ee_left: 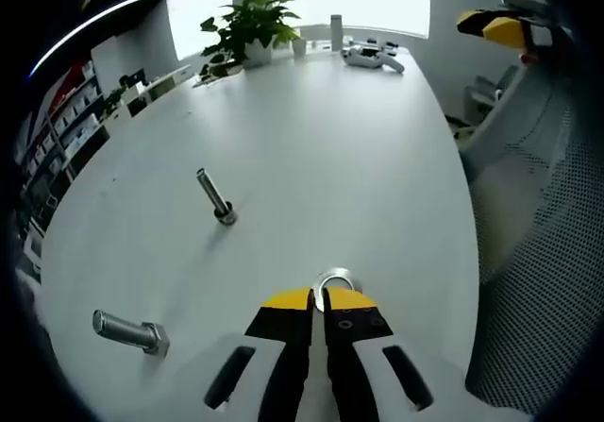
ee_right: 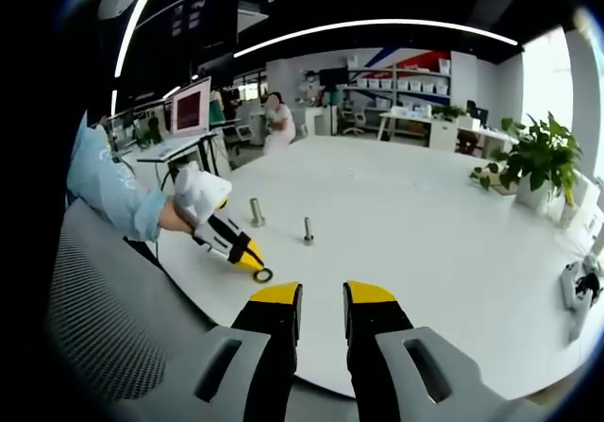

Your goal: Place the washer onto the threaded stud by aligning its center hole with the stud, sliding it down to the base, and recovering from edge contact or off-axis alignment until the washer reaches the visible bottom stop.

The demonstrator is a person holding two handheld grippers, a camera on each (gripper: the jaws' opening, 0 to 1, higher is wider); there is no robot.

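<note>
Left tongs (ee_left: 319, 299) clamped on flat silver metal washer (ee_left: 334, 279); right tongs (ee_right: 322, 295) apart, idle. Carry it level over the upright threaded steel stud (ee_left: 215, 196), centre hole first.

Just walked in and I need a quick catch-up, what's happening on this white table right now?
A person is working with a hand-held gripper in each hand. The left hand-held gripper is shut on a metal washer, holding it low over the white table. Two threaded studs stand on the table ahead of it, the farther stud and the nearer stud, both still bare. The right hand-held gripper hangs open and empty at the table's near edge. A potted plant sits at the far end.
</note>
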